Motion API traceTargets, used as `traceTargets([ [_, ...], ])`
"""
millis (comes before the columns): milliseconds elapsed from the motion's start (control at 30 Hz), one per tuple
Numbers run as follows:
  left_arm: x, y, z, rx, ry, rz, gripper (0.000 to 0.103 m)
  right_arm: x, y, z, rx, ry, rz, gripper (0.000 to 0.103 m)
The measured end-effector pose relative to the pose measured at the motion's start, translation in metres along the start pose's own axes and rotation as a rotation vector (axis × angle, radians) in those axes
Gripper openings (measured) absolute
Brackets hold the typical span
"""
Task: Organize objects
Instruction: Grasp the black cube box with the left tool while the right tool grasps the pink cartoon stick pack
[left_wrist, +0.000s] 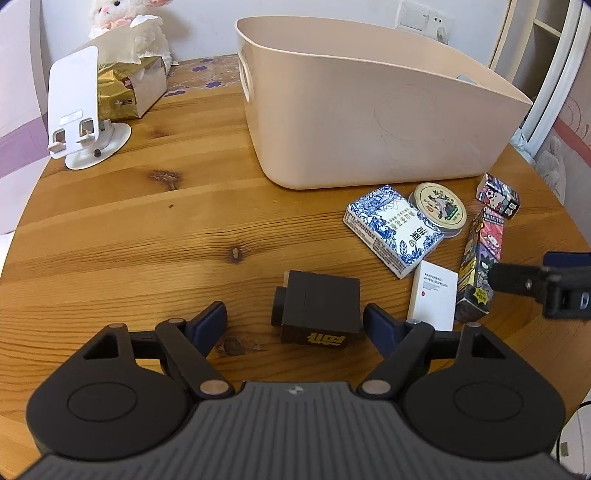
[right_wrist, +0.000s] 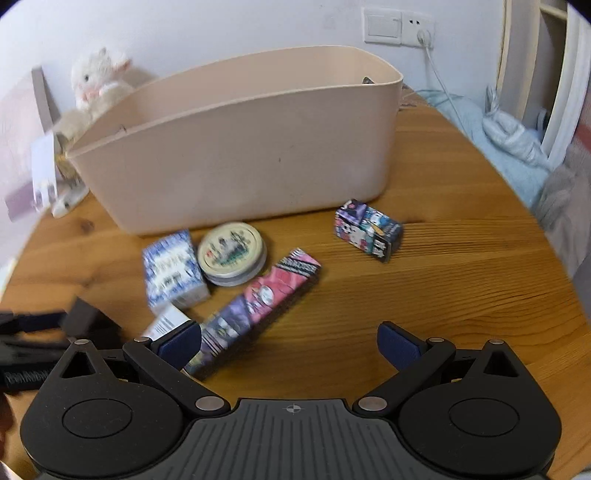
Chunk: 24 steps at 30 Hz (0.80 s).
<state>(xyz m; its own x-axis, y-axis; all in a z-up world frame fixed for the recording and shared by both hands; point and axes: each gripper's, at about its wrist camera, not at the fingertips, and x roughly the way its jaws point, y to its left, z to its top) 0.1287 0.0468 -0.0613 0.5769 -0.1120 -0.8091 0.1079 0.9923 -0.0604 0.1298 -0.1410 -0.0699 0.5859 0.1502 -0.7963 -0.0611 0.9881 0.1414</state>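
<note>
A beige plastic bin stands at the back of the wooden table; it also shows in the right wrist view. In front of it lie a blue-and-white box, a round tin, a small white box, a long cartoon box and a small cartoon cube. A black box sits between the fingers of my open left gripper, not squeezed. My right gripper is open and empty, its left finger just above the long cartoon box.
A white phone stand, a tissue pack and a plush toy stand at the back left. The table's round edge drops off on the right, where bedding lies.
</note>
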Motion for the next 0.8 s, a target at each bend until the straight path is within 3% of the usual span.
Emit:
traceTargets([
  [400,-0.002,0.006,0.003,-0.019,-0.009,0.013,0.082,0.016,0.023,-0.003,-0.086,0.03,-0.038,0.101],
  [567,-0.001,0.005,0.003,-0.021,-0.021,0.011,0.064,0.017,0.008,-0.006,-0.09,0.053,-0.09,0.087],
  [633,-0.001,0.002,0.002,0.004,-0.029,0.029,0.052,0.015,0.002,-0.006,-0.083,0.033,-0.103,0.08],
  [700,-0.001,-0.002,0.002,0.036,-0.034,0.051,0.047,0.012,0.0,-0.005,-0.081,0.02,-0.108,0.058],
  [733,-0.001,-0.003,0.002,0.044,-0.032,0.056,0.047,0.012,0.0,-0.005,-0.082,0.014,-0.109,0.052],
  [800,-0.001,-0.002,0.002,0.038,-0.03,0.052,0.047,0.011,0.002,-0.004,-0.096,0.005,-0.106,0.029],
])
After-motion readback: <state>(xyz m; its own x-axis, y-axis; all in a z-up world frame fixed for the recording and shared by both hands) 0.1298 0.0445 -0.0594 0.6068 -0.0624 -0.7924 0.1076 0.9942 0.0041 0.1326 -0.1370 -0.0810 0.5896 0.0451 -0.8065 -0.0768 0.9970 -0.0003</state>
